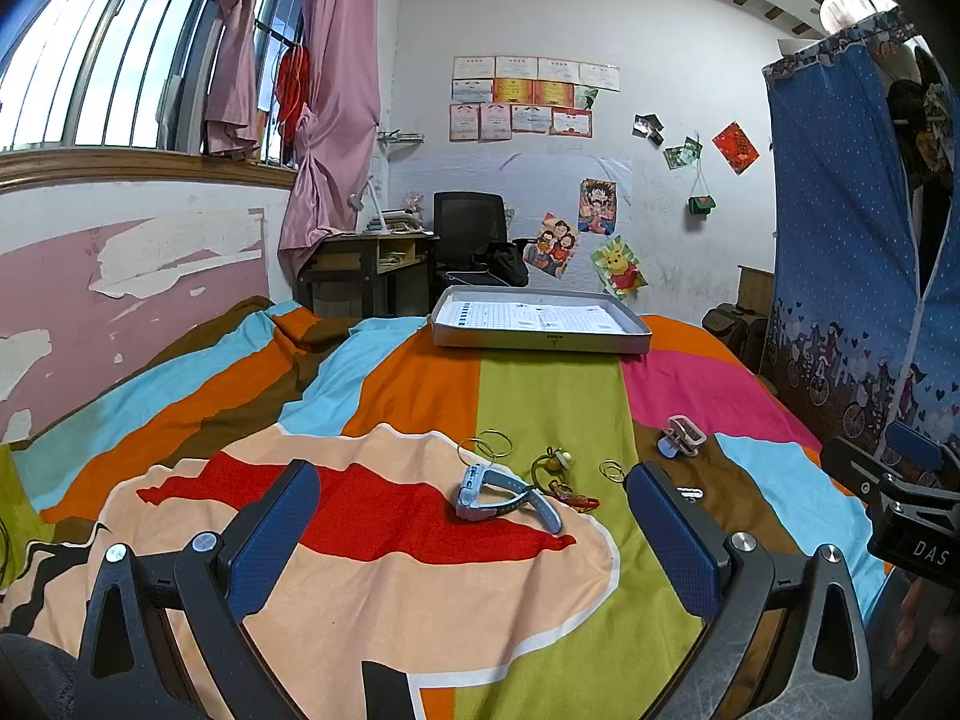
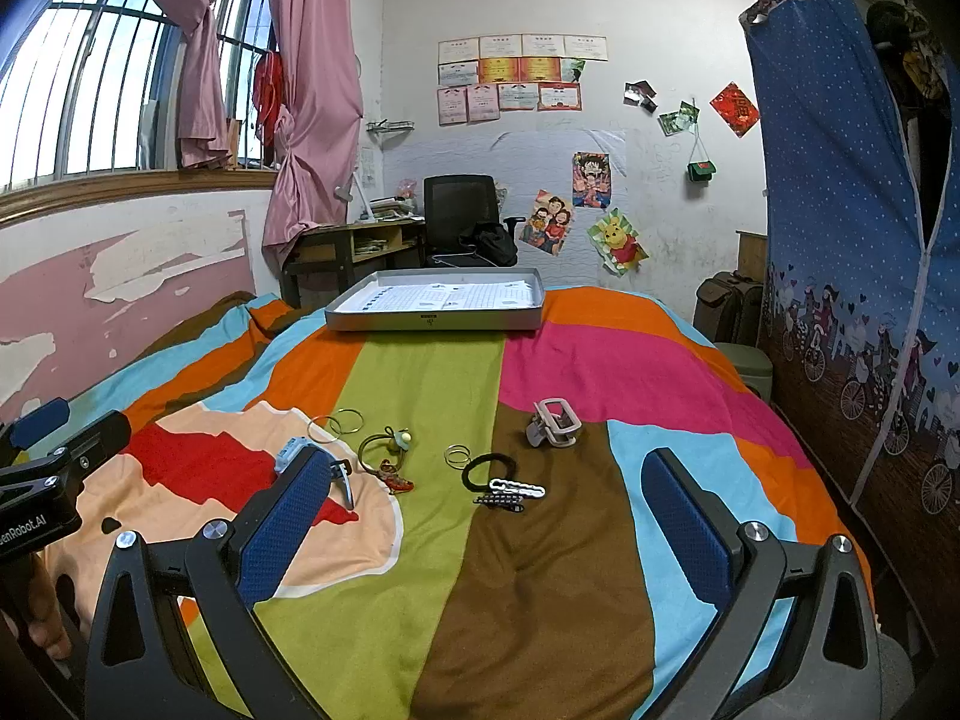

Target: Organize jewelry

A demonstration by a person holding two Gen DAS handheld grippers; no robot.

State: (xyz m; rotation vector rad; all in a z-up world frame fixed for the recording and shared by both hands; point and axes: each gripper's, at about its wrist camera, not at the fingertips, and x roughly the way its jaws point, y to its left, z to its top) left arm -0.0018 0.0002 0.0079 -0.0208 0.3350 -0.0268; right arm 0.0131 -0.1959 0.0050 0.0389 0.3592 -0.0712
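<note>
Jewelry lies loose on the striped bedspread. A light blue watch [image 1: 501, 492] [image 2: 294, 453] lies nearest my left gripper [image 1: 474, 534], which is open and empty just short of it. Thin gold bangles [image 1: 487, 445] [image 2: 337, 423], a hair tie with a yellow charm [image 1: 549, 465] [image 2: 384, 444] and a red trinket [image 2: 399, 483] lie beyond. My right gripper [image 2: 486, 528] is open and empty, short of a black hair band [image 2: 487, 471], a white clip [image 2: 517, 487] and a dark clip [image 2: 498, 501]. A pale claw clip [image 2: 555, 420] [image 1: 681, 437] lies further right.
A grey shallow tray [image 1: 540, 339] [image 2: 432, 318] lined with printed paper sits at the bed's far end. Small rings [image 2: 457, 455] [image 1: 611, 471] lie mid-bed. A blue fabric wardrobe [image 2: 852, 240] stands to the right, and a desk with a black chair [image 2: 459, 210] stands beyond the bed.
</note>
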